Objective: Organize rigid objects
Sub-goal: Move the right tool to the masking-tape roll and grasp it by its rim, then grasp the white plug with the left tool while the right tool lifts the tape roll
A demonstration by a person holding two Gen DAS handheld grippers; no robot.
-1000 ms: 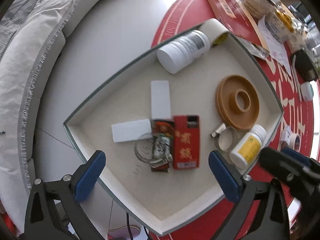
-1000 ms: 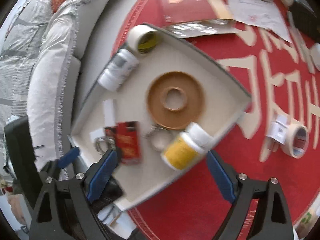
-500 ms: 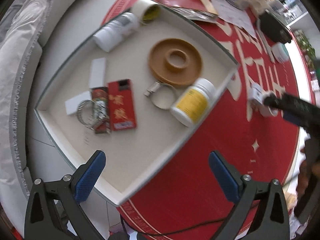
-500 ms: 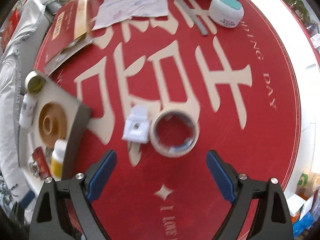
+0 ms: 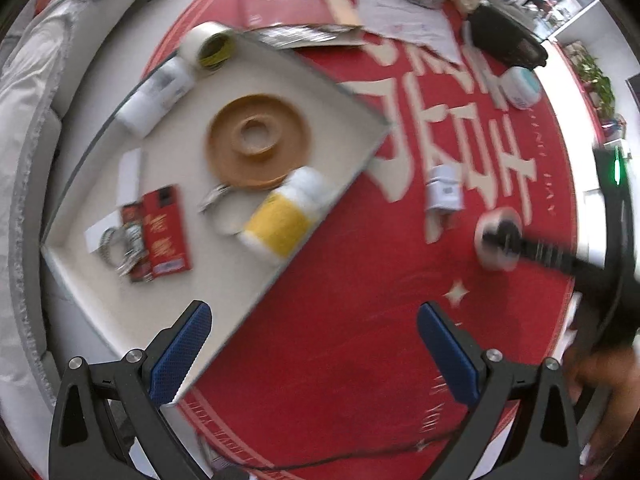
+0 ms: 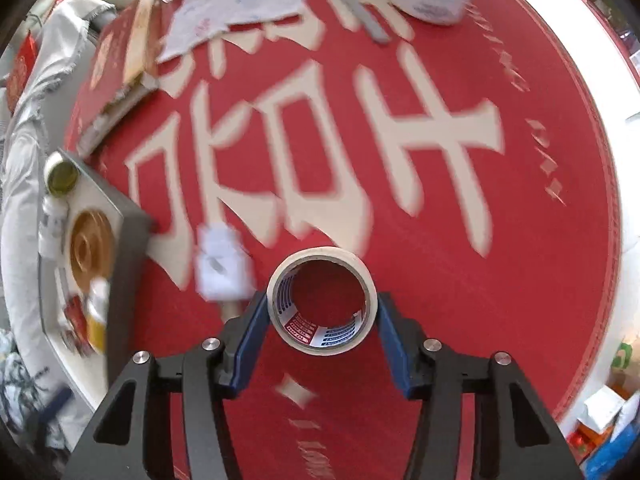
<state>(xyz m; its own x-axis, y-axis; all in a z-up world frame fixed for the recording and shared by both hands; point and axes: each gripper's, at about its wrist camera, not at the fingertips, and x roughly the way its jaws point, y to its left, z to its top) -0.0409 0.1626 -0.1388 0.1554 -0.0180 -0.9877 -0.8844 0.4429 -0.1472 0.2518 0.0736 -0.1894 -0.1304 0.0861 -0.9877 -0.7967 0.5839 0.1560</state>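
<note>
So the right gripper (image 6: 322,314) has its blue fingers either side of the tape roll (image 6: 322,300), which sits flat on the red tabletop (image 6: 440,280), hole facing up. The pads look right against the roll's sides, but honestly I can't tell if it's actually squeezing yet or just bracketing it. The left gripper (image 5: 316,356) is spread wide with nothing in it, hovering over the tabletop near the tray's (image 5: 352,100) near edge. Just past the roll there's a small white box (image 6: 222,268), and further left is the tray, already holding a brown disc (image 5: 258,142), a yellow-label bottle (image 5: 286,216), a red packet (image 5: 166,236) and more. Looks like the pick-up step for the tape. My guess for next: close firmly, lift straight up, carry it left to a free spot in the tray.
</note>
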